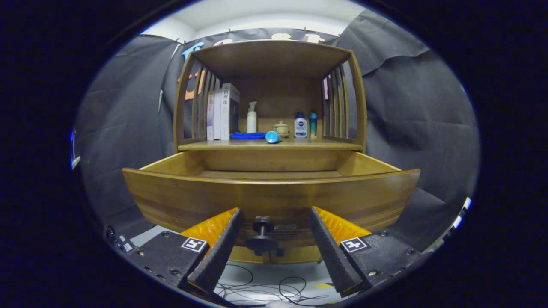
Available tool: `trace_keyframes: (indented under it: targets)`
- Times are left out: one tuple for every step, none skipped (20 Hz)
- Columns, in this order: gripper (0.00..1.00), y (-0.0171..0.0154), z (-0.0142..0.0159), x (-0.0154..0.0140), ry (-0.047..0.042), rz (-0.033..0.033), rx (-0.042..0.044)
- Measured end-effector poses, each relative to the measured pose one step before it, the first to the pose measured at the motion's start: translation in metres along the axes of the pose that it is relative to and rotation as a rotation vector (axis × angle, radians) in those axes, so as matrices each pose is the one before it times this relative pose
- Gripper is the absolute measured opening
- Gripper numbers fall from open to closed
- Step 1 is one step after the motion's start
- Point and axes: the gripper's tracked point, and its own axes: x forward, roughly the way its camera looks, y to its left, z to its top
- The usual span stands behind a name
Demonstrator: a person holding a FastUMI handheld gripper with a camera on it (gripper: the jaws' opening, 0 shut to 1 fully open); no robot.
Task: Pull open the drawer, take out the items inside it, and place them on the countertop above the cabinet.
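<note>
The claw (272, 233) is spread wide, its two fingers (218, 252) apart and touching nothing. Between them, just ahead, sits the dark knob (262, 239) of the wooden drawer (180, 199), which stands pulled out from the cabinet; its bare floor shows past the front panel. Beyond it, on the counter (325, 146) above, stand upright books (222, 112), a white pump bottle (251, 117), a small lidded pot (281, 128), a white bottle with a dark cap (300, 125) and a slim teal bottle (313, 124). A folded blue cloth (248, 135) lies at the front, with a light-blue cylinder (272, 137) on its side just beside it. Loose cables (265, 291) trail on the floor below the drawer.
</note>
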Motion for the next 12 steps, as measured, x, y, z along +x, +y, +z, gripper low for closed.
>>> trace_keyframes:
  targets:
    - [0.99, 0.00215, -0.00026, 0.00002, -0.00185, 0.00034, 0.00059]
    - [0.99, 0.00201, -0.00188, 0.00223, 0.00144, -0.00022, -0.00226]
    - [0.99, 0.00042, -0.00043, 0.00182, 0.00048, -0.00456, -0.00027]
    - [0.99, 0.00137, 0.00039, 0.00126, 0.00091, -0.00263, 0.0018]
    - [0.99, 0.00028, 0.00189, -0.00236, -0.00269, -0.00423, 0.00733]
    - [0.99, 0.00254, -0.00017, 0.00237, -0.00706, 0.00018, 0.0001]
    - [0.99, 0.00063, 0.00039, -0.00021, -0.008, -0.00221, -0.01139]
    - [0.99, 0.00029, 0.00081, 0.00138, -0.00256, -0.00161, -0.00227]
    - [0.99, 0.00152, 0.00059, 0.00165, 0.00264, -0.00004, 0.00001]
    - [0.99, 0.00072, 0.00175, 0.00232, -0.00384, -0.00014, -0.00644]
    - [0.99, 0.0009, 0.00212, 0.00416, -0.00465, 0.00347, -0.00704]
    - [0.99, 0.00078, 0.00205, 0.00452, 0.00139, 0.00157, -0.0025]
